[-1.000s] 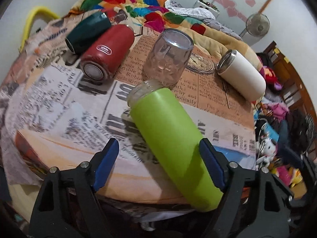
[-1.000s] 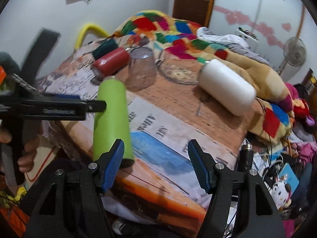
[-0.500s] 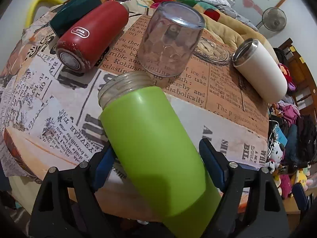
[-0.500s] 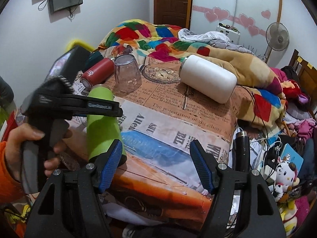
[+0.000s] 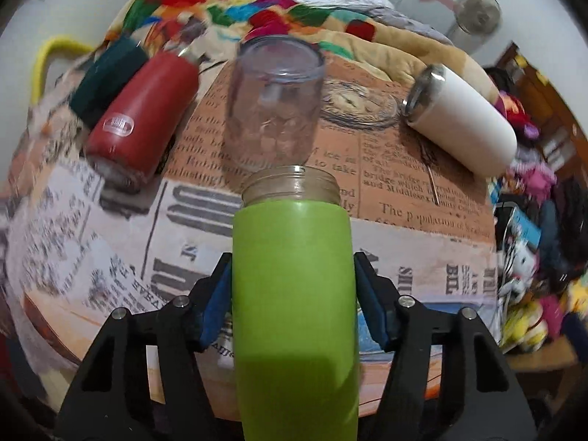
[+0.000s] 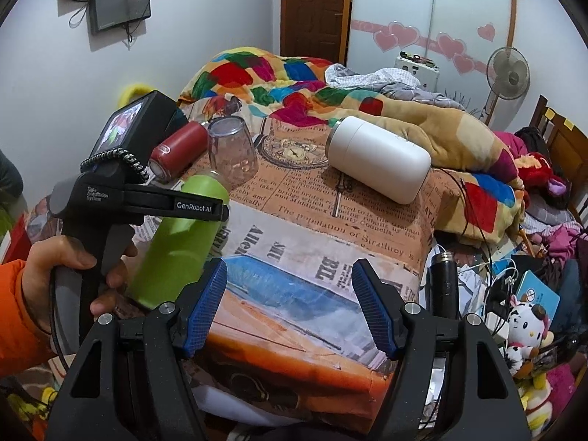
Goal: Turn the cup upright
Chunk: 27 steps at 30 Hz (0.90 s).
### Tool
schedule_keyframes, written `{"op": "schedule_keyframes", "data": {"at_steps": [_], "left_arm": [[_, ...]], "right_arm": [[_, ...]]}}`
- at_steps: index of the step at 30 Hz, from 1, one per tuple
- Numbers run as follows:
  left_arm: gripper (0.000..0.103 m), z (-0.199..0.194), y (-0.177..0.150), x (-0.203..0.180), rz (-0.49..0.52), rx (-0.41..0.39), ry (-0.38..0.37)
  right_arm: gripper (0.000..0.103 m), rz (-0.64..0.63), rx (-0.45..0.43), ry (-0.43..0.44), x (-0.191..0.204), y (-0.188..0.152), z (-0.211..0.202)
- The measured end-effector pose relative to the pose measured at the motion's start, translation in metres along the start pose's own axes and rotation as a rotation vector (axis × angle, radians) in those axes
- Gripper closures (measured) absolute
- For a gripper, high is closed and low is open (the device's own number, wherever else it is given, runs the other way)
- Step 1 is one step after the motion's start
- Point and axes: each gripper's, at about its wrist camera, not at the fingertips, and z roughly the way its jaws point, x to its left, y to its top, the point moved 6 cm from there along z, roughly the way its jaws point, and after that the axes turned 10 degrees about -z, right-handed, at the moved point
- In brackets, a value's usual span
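Through the left wrist view, the left tongs were clamped on the green cup, its open mouth pointing away toward the far glass, while the right wrist view showed the right tongs open and empty over the near tabletop, the cup tilted at their left.

I'm looking over a newspaper-print cloth spreading at six o'clock, a patchwork quilt bunching at twelve, a standing fan facing in at two, a plush toy sitting at four, a wall screen hanging at eleven
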Motion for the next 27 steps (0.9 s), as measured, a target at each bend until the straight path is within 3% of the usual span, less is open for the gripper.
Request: {"op": "schedule_keyframes", "data": {"at_steps": [5, 11, 17, 21, 27], "left_arm": [[0.04, 0.01, -0.008, -0.01, 0.064, 0.042, 0.023], [0.041, 0.016, -0.005, -0.012, 0.046, 0.055, 0.024], [0.041, -0.02, -0.001, -0.017, 0.063, -0.03, -0.03], [0.041, -0.059, 0.007, -0.022, 0.077, -0.13, -0.059], [0.041, -0.099, 0.016, -0.038, 0.125, -0.26, -0.057]], "right_arm": [[0.036, 0.017, -0.007, 0.01, -0.003, 0.003, -0.001], [0.036, 0.04, -0.03, 0.031, 0.0, 0.008, -0.009], [0.036, 0.048, -0.068, 0.031, -0.001, 0.015, -0.019], [0.036, 0.068, -0.082, 0.053, -0.005, 0.019, -0.021], [0.036, 0.093, -0.087, 0.048, -0.014, 0.019, -0.017]]}}
